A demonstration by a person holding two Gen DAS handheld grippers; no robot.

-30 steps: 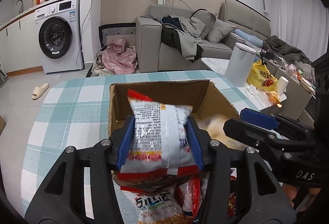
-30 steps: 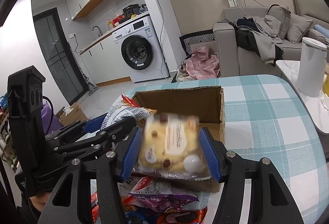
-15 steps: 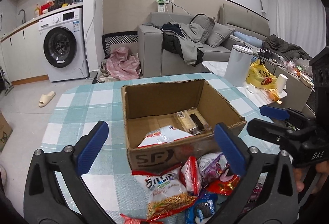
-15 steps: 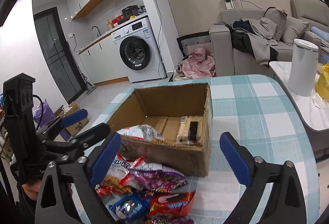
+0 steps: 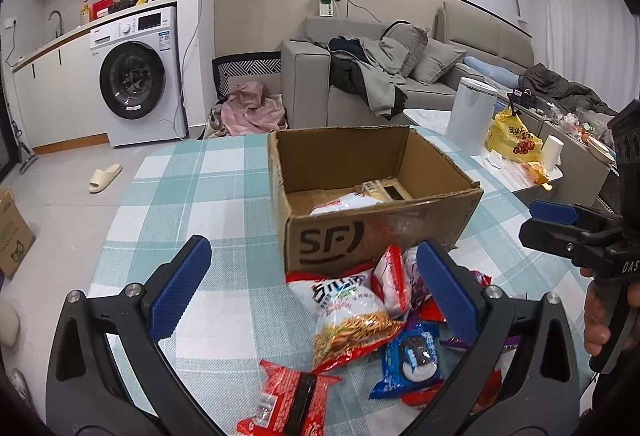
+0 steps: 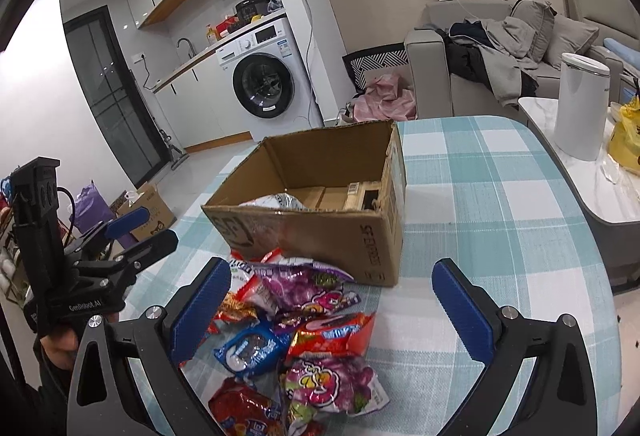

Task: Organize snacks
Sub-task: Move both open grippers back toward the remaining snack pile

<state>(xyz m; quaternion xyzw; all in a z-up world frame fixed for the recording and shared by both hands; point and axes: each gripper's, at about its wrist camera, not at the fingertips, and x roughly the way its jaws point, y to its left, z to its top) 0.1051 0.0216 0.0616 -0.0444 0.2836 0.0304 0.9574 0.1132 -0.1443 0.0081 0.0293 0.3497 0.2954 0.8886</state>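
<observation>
We hover both tools over the heap of loose snack packets [image 6: 296, 320] piled on the checked tablecloth, right against the near wall of the brown cardboard box [image 6: 320, 232]. The orange-and-white noodle bag [image 5: 348, 312] lies just ahead of our left gripper [image 5: 308, 292], long axis running away from us. Our right gripper [image 6: 332, 310] straddles the purple candy bags. Both jaws gape wide, holding nothing.

One cardboard box [image 5: 376, 191] on one checked tablecloth [image 5: 192, 203]; two packets inside it, one white [image 5: 344, 203], one tan [image 5: 382, 189]; loose snack packets [image 6: 288, 336] in front overlap, so their count is uncertain
</observation>
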